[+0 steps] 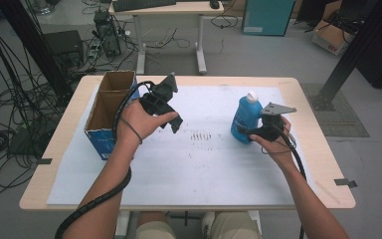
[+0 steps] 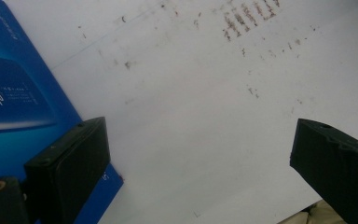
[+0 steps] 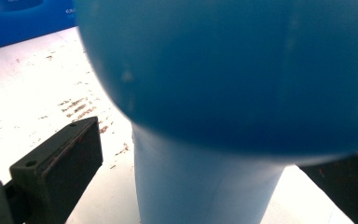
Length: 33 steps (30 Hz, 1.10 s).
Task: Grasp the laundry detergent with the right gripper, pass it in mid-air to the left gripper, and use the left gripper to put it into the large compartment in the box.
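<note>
Setting: a workshop floor strewn with cables, a second desk at the back, and in front a wooden table (image 1: 308, 164) covered by a scuffed white sheet (image 1: 199, 164).
Bottle: a blue bottle (image 1: 244, 119) with a white cap stands upright on the sheet, its long axis vertical, directly in front of the right gripper (image 1: 255, 130).
Bottle, close up: in the right gripper view the blue bottle (image 3: 223, 93) bulges between the two black jaws, its narrower part running down the middle.
Right gripper: the jaws stand wide on either side of the bottle; a gap shows beside the left jaw, while the far side is too blurred to tell whether it touches. No firm grip yet, by the look of it.
Left gripper: the left gripper (image 1: 171, 117) is held above the sheet, jaws wide apart and empty, as the left gripper view (image 2: 200, 163) shows against bare white.
Box: an open cardboard box (image 1: 110, 107) with blue sides sits just to the outer side of the left gripper, well apart from the bottle.
Nearer hand: the right, plainly; the left is across the sheet from the bottle.
Judgement: the coming move turns on closing squarely across the upright body; an off-centre squeeze could tip it.
</note>
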Available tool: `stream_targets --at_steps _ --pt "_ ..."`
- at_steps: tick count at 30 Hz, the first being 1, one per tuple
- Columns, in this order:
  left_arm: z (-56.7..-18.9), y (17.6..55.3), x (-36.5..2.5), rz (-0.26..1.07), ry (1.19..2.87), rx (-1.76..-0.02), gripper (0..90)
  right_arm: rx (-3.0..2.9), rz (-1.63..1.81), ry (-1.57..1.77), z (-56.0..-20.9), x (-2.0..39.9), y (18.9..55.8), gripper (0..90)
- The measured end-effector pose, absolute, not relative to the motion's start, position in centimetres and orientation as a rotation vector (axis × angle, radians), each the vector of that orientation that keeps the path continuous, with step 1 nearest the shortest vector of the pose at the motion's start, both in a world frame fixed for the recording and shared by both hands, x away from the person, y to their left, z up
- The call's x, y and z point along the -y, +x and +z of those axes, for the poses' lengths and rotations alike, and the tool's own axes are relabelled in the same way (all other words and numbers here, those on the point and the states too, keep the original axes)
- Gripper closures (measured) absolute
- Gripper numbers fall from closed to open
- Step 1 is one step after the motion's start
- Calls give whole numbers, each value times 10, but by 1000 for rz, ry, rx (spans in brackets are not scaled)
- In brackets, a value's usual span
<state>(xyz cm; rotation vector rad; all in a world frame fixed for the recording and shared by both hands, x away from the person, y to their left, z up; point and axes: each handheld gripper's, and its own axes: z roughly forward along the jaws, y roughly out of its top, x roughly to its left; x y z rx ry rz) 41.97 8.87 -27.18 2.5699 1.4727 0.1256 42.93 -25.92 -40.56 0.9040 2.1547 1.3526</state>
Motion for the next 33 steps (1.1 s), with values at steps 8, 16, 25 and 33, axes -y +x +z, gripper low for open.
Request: stream_targets --at_steps 8,16,25,33 --pt "-272 419 -89 126 2569 -1473 52 -2153 1357 907 -405 260 429 9" --pt "-271 419 -89 131 2570 -1472 52 -2154 1356 901 -405 259 429 9" --pt "-270 419 -88 130 2568 -1472 52 -2151 1361 907 -405 260 428 9" --pt "-270 419 -89 130 2569 -1474 52 -2149 1361 904 -405 260 429 9"
